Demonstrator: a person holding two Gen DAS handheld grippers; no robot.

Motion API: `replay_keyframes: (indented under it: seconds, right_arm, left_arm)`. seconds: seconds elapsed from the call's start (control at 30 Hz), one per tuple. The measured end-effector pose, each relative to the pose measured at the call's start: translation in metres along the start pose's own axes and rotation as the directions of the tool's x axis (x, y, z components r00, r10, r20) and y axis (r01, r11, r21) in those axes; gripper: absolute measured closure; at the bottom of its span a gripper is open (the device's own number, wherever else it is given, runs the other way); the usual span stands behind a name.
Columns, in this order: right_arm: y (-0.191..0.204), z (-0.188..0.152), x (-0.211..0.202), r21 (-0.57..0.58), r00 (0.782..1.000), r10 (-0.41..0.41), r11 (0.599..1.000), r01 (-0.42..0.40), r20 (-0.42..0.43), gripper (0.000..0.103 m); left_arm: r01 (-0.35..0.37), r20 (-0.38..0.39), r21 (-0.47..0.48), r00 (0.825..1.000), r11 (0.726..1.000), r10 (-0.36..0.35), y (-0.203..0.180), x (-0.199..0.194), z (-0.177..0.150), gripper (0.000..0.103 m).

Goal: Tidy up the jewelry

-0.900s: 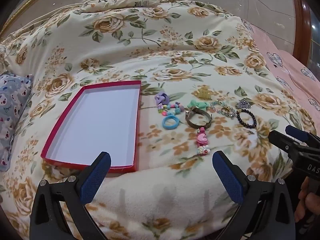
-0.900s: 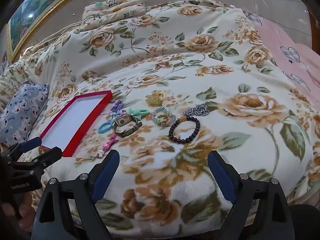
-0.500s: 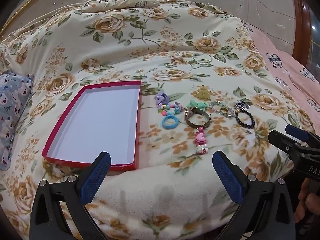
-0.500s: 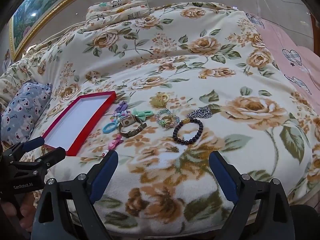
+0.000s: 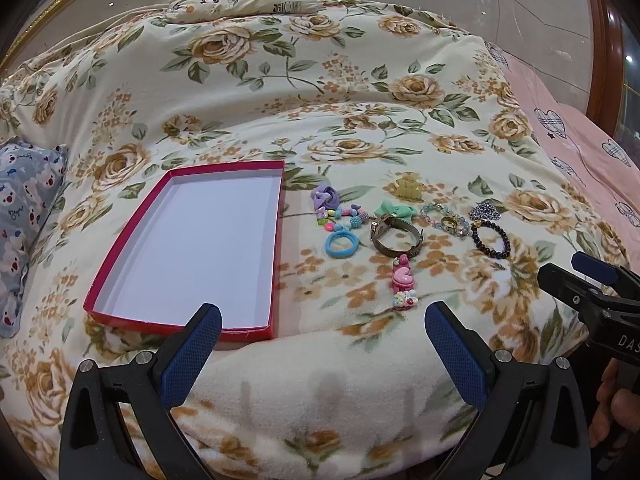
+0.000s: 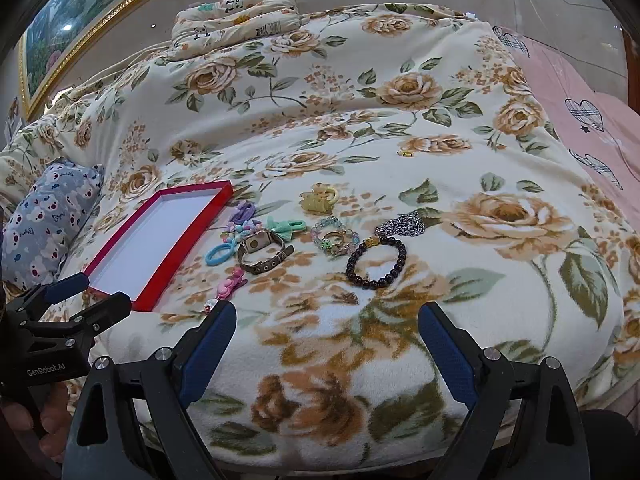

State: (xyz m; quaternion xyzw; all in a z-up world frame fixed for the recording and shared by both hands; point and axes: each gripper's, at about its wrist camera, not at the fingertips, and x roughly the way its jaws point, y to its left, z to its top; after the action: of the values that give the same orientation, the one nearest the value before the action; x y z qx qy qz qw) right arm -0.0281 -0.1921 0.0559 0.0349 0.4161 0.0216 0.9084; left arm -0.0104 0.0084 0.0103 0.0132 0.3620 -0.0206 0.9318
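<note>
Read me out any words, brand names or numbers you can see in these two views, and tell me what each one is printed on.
"GenRobot.AI": white print on the body of the left gripper, seen in the right wrist view.
"DAS": cut off at the picture's edge, on the body of the right gripper, seen in the left wrist view.
Small script on the blue-grey pillow: too small to read.
The watch face: no figures readable.

Red-walled white tray [image 5: 276, 248], cream rose-print blanket [image 5: 280, 92], black bead bracelet [image 6: 376, 258], blue hair-tie [image 5: 341, 244]
</note>
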Motion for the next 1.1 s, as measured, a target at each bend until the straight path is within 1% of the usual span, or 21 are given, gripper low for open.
replay_keyframes:
  seconds: [1.1]
  right_arm:
    - [0.0051,0.0017,-0.0039,-0.011,1.0,0.002,1.0,-0.002,0.005,0.009]
  left_arm:
    - [0.0,0.002,-0.005,1.0,1.0,0.0,-0.0036,0.003,-0.0035,0.001]
